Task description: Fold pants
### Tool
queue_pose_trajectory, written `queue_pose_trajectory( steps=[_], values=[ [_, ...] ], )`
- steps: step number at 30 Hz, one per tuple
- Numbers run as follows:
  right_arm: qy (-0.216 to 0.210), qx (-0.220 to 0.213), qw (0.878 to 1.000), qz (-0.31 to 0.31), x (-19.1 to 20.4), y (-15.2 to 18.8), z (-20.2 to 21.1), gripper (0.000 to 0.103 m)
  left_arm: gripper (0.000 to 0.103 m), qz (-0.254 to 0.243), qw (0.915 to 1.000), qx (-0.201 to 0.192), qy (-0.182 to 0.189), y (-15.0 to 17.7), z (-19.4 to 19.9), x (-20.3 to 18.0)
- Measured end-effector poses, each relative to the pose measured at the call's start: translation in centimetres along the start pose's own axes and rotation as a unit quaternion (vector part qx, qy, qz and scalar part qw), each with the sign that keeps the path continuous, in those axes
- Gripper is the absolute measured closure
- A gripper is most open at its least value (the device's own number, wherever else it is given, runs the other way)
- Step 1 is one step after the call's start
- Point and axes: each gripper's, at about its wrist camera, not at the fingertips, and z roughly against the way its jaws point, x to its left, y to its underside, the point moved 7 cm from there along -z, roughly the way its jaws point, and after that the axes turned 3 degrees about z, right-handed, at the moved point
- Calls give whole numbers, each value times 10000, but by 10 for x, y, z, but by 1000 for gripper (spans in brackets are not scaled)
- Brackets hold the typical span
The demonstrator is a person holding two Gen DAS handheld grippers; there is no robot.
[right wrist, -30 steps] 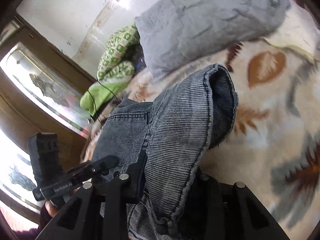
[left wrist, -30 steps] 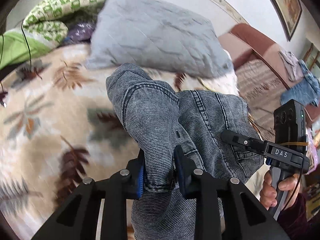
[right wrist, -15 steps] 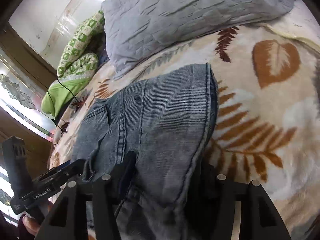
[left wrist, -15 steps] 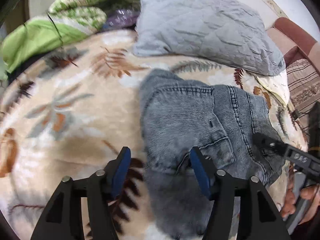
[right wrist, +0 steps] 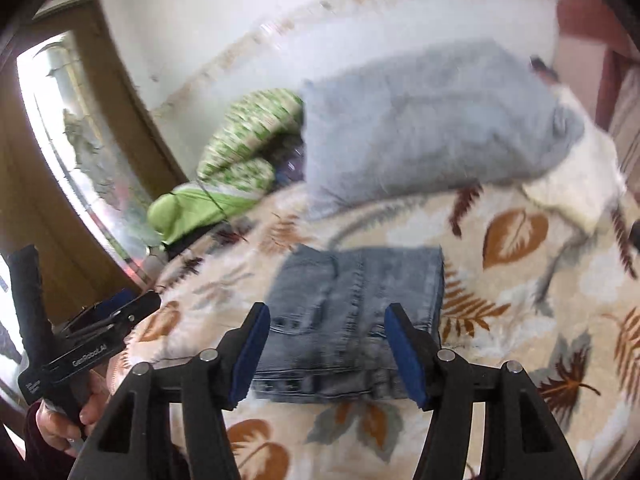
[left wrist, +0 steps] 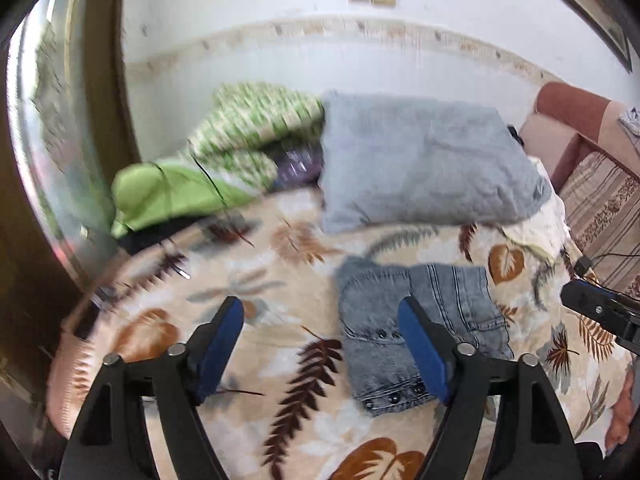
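The grey-blue denim pants (left wrist: 416,320) lie folded into a compact rectangle on the leaf-patterned blanket (left wrist: 256,292); the right wrist view shows the same pants (right wrist: 352,312) flat below the fingers. My left gripper (left wrist: 320,344) hovers above the bed, left of the pants, its jaws still opening with nothing between them. My right gripper (right wrist: 326,346) hangs above the near edge of the pants, jaws opening too, pads clear of the cloth. Each gripper shows in the other's view: the right gripper (left wrist: 600,312) at the right edge, the left gripper (right wrist: 96,336) at the lower left, held by a hand (right wrist: 68,420).
A grey pillow (left wrist: 420,164) lies behind the pants. A green patterned blanket (left wrist: 248,136) is piled at the back left, with a thin black cable over it. A striped sofa (left wrist: 600,200) stands to the right. A window frame (right wrist: 80,160) lines the left.
Both grippers let go of the denim and opened. The pants dropped flat onto the blanket. Both grippers rose and drew back, so more wall shows.
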Motion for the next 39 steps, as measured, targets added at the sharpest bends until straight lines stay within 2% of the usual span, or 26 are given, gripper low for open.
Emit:
queue_pose_trajectory(
  steps=[6, 10, 13, 19, 28, 39],
  values=[
    [8, -409, 9988, 262, 44, -8, 57, 37, 16, -16, 9978, -518, -410, -17, 63, 18],
    [199, -692, 9961, 515, 66, -10, 87, 35, 12, 43, 9957, -720, -583, -22, 94, 27],
    [419, -950, 9919, 732, 81, -11, 110, 33, 3, 92, 9937, -883, -688, -26, 113, 33],
    [720, -1333, 9827, 1070, 105, -12, 146, 28, 0, 37, 9859, -1400, -921, -36, 150, 35],
    [902, -1563, 9741, 1364, 126, -3, 156, 25, 0, 70, 9840, -1477, -990, -34, 163, 33],
    [847, -1465, 9776, 1254, 121, 0, 146, 25, 0, 211, 9835, -1412, -1108, -33, 160, 45]
  ],
)
